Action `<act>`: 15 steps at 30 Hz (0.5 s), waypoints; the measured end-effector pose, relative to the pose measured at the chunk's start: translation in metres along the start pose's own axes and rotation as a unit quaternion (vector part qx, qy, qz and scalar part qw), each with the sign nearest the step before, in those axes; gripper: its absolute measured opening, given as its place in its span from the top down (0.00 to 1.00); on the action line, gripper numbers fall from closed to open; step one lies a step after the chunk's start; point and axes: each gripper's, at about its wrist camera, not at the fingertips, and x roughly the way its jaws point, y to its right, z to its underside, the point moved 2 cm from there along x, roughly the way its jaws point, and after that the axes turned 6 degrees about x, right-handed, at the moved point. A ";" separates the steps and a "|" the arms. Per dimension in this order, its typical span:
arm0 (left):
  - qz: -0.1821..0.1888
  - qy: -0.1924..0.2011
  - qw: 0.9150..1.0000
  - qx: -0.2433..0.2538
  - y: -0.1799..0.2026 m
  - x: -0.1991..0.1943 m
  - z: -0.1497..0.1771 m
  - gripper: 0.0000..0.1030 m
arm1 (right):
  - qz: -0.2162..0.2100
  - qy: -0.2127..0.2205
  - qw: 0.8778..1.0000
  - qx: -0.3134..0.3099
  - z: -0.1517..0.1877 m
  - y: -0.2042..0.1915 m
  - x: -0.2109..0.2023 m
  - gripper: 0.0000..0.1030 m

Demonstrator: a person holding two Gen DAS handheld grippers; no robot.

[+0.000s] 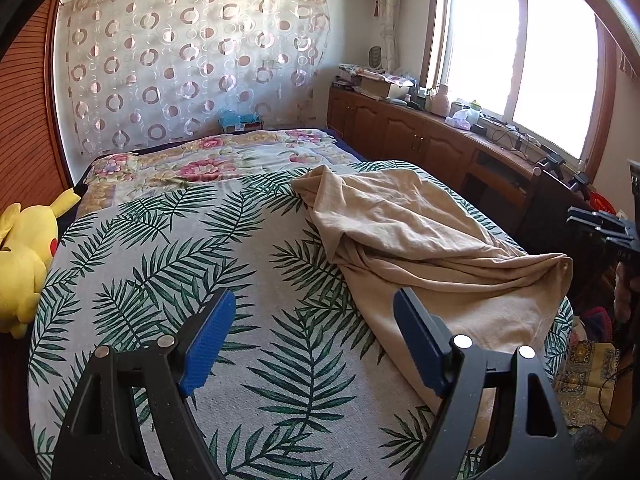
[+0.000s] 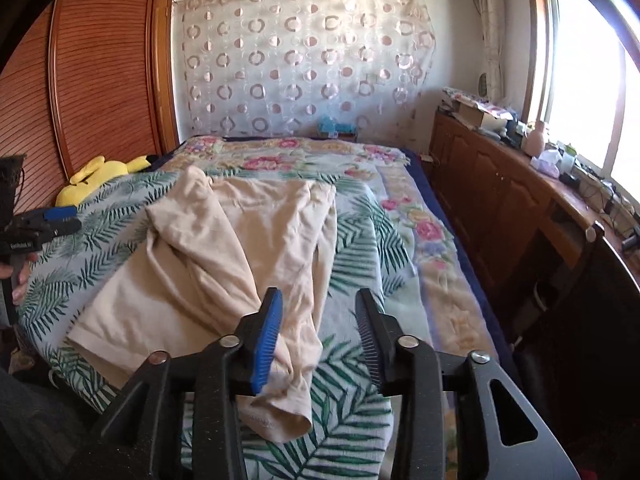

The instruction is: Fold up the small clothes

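A beige garment [image 1: 420, 240] lies rumpled and partly doubled over on the palm-leaf sheet [image 1: 200, 248] of the bed. In the left wrist view my left gripper [image 1: 314, 296] is open above bare sheet, with the garment's near edge just under and beyond its right finger. My right gripper [image 2: 318, 292] is open over the garment [image 2: 208, 248]; nothing is pressed between its pads, and a loose cuffed end [image 2: 288, 412] lies on the sheet below its left finger. Each gripper shows at the edge of the other's view: left gripper [image 2: 60, 216], right gripper [image 1: 600, 220].
A yellow plush toy [image 1: 24, 256] lies at the bed's left edge by the louvred wardrobe [image 2: 100, 72]. A floral blanket [image 1: 208, 156] covers the far half of the bed. A wooden cabinet [image 2: 500, 192] with clutter runs under the window on the right.
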 end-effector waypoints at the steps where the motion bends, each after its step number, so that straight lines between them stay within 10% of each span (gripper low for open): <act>1: -0.001 0.000 1.000 -0.001 -0.001 0.000 0.000 0.21 | -0.004 0.002 1.000 -0.006 -0.003 -0.005 0.000 0.52; 15: -0.020 0.008 1.000 -0.020 -0.018 -0.005 0.005 0.21 | -0.126 -0.045 0.987 -0.088 -0.048 -0.110 0.101 0.52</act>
